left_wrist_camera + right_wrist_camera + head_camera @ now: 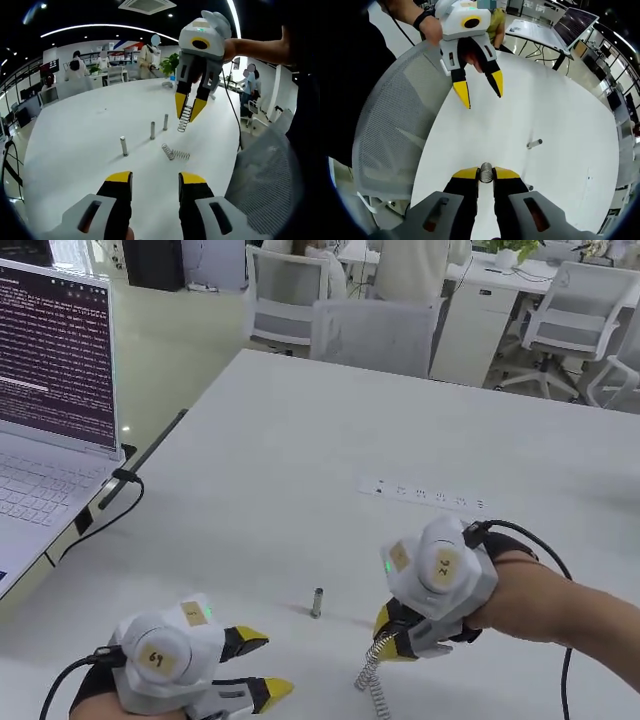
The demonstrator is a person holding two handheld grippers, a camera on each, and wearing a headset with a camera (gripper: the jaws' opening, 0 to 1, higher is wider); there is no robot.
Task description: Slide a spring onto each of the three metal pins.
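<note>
Head view puts my right gripper (392,638) low on the right of the white table (300,460), its yellow tips pinching the top of the held spring (368,668), which slants down toward the tabletop; I cannot tell whether its lower end touches the surface. Just beside it the loose spring (380,702) lies flat and is cut off by the bottom edge. My left gripper (265,662) sits at the near left with its jaws spread and nothing between them, its underside also cut off by the frame. Left gripper view makes the layout clearer: three metal pins (153,130) stand upright in a slanting row, all bare, and the held spring hangs just beside the farthest one, while the loose spring lies near the row on the side toward my right gripper. Right gripper view gives me the held spring end-on, a small ring between the tips with its length hidden behind them, and a short stub close by the jaw that is too covered to name with confidence
</note>
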